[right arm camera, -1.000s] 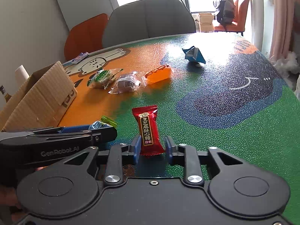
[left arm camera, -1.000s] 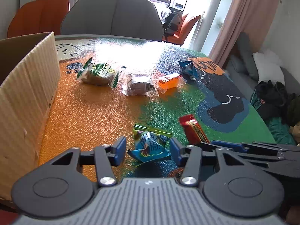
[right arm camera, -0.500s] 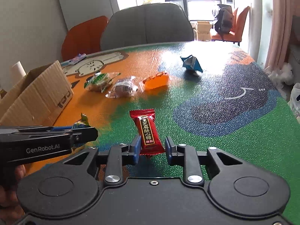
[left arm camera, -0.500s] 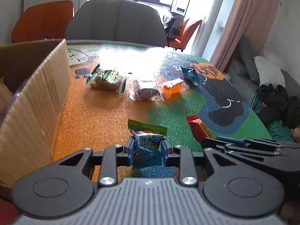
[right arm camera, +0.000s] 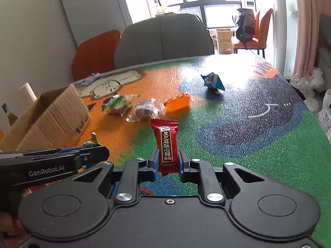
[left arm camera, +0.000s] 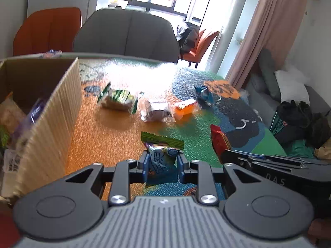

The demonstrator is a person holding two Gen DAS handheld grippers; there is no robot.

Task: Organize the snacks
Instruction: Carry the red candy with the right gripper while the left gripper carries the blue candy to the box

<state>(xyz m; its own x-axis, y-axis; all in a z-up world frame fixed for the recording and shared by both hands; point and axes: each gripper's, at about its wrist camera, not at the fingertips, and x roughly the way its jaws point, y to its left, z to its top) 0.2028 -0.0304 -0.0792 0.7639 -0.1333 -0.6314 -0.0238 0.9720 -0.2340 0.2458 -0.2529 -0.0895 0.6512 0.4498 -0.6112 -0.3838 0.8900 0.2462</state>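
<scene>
My left gripper [left arm camera: 162,166] is shut on a blue and green snack packet [left arm camera: 161,155] and holds it above the table, right of an open cardboard box [left arm camera: 51,111] that holds several snacks. My right gripper [right arm camera: 167,165] is shut on a red candy packet [right arm camera: 166,142], lifted above the table; the packet also shows in the left wrist view [left arm camera: 219,140]. The left gripper shows in the right wrist view [right arm camera: 82,155], beside the box [right arm camera: 51,119].
On the table lie a green-wrapped cake [right arm camera: 116,104], a clear-wrapped brown cake [right arm camera: 143,110], an orange snack [right arm camera: 178,102] and a blue packet [right arm camera: 212,80]. A grey chair [right arm camera: 163,39] and an orange chair [right arm camera: 95,53] stand behind the colourful table mat [right arm camera: 248,144].
My left gripper closed on the blue and green packet and lifted it. My right gripper closed on the red packet and raised it. Both rose away from the table.
</scene>
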